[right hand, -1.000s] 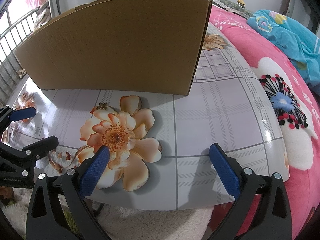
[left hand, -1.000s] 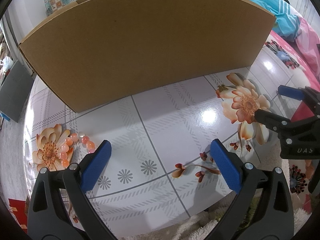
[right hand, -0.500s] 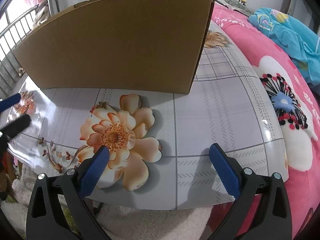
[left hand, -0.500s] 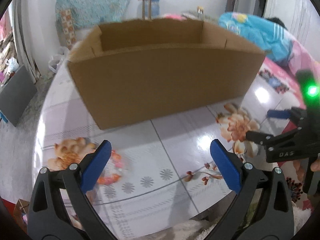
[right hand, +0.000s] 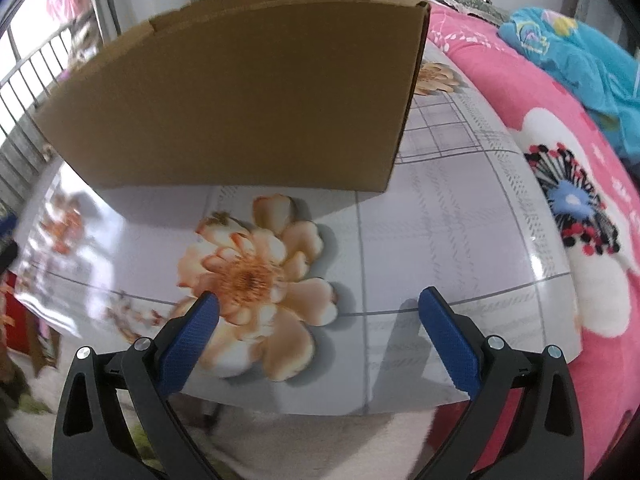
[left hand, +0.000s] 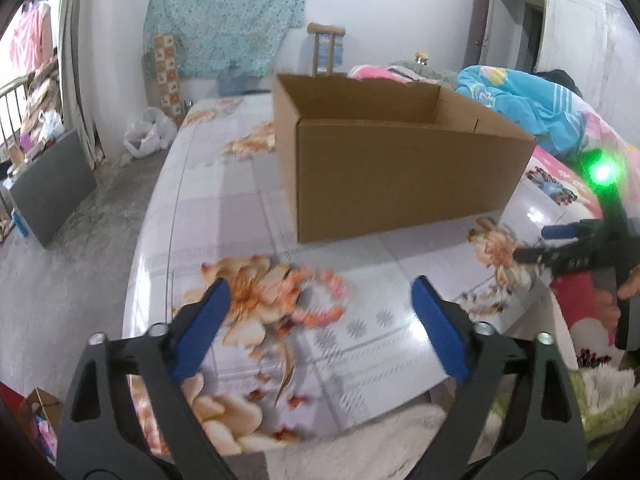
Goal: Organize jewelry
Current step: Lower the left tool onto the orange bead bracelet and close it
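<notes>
A bracelet of orange-pink beads (left hand: 326, 298), blurred, lies on the flower-printed table (left hand: 224, 216), near its front left. My left gripper (left hand: 320, 284) hovers above it. Its jaws are closing, and the bracelet shows between the blue pads without touching them. Behind stands an open cardboard box (left hand: 400, 176), its inside bare as far as I see. My right gripper (right hand: 318, 300) is open with nothing in it, over a printed flower in front of the box (right hand: 248, 100). The left wrist view shows it at the right edge (left hand: 534, 245), held by a hand (left hand: 628, 288).
A bed with a pink floral blanket (right hand: 520, 92) and a blue quilt (right hand: 580, 48) runs along the table's right side. A white fluffy rug (left hand: 360, 440) lies below the front edge. A grey board (left hand: 52, 184) and plastic bags (left hand: 148, 136) are on the floor to the left.
The left gripper has drawn back, risen and swung left. The bracelet now shows between its fingers, and the box's open top has come into view. The right gripper has stayed in place.
</notes>
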### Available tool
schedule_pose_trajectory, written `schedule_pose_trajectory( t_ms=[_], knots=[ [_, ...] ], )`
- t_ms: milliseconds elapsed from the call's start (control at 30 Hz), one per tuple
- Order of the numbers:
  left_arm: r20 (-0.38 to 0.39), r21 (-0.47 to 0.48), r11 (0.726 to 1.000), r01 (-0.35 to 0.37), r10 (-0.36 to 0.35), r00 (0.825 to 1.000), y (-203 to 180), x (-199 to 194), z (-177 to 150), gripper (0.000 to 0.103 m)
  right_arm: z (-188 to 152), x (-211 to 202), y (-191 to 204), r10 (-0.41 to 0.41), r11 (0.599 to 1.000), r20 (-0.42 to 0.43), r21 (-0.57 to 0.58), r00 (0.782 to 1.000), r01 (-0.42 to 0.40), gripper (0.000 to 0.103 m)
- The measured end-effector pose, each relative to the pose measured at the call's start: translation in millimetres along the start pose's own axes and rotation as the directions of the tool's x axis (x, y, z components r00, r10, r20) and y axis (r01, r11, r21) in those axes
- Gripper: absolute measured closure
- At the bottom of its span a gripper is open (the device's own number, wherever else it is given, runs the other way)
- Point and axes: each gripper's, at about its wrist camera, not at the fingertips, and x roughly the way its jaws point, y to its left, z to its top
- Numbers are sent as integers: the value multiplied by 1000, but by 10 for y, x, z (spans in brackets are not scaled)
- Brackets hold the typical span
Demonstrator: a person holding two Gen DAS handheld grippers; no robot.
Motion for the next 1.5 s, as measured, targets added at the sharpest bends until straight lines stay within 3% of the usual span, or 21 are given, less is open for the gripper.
schedule_pose_trajectory(
  t_ms=[167, 500, 733, 933, 1000, 1267, 1500],
  knots=[
    [-52, -16, 1000, 20, -21, 998, 95, 111, -65, 44, -4, -69, 48, 36, 999, 45, 10, 998, -36, 7],
    [-92, 43, 998, 40, -36, 995, 88, 250, -56, 49, -28, -113, 164, 58, 998, 63, -42, 996, -55, 9],
    [-127, 97, 994, 57, -44, 991, -75, 360, -26, 67, 14, -89, 174, 68, 997, 64, -51, 996, -65, 9],
    [-181, 113, 993, 44, -23, 983, -104, 518, -11, 69, 32, -68, 144, 74, 996, 59, -48, 995, -72, 9],
    [-197, 111, 993, 35, -13, 980, -98, 565, -20, 75, 46, -68, 142, 75, 996, 60, -49, 995, -72, 10],
    [-190, 101, 995, 6, 14, 982, -49, 583, -12, 94, 92, -103, 164, 79, 996, 75, -50, 994, -75, 11],
    [-180, 92, 996, 15, 2, 984, -74, 551, -28, 95, 66, -158, 152, 84, 996, 91, -44, 992, -80, 12]
  ],
)
